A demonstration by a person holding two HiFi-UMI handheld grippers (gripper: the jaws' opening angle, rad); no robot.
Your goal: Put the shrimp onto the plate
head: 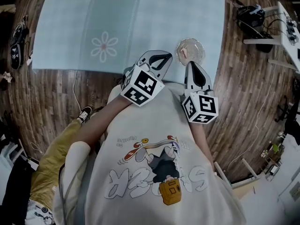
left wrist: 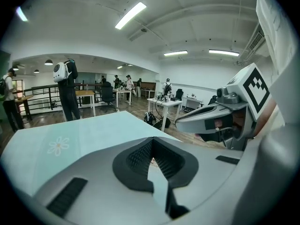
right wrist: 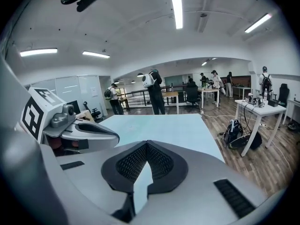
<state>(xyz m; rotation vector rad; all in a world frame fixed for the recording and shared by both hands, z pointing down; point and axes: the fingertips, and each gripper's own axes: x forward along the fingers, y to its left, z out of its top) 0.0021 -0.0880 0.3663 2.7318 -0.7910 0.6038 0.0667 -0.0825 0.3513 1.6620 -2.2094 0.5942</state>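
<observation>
Plainly pressed together on nothing, both the left hand-held gripper and the right hand-held gripper. Pads meeting at the tips, with only the pale blue table showing through the slit behind them. Held low at the table's near edge, just short of the plate. Right one at the plate's near rim, pointing straight at it. Left one just off the plate's left side, angled toward it.

Inside the plate, on its left half, a small pinkish-tan scrap, probably the shrimp. Too small to be sure of, or to read a long axis from. If so, already lying where the task wants it, about equally near to either hand-held gripper. No other shrimp-like thing on the table around the plate.
</observation>
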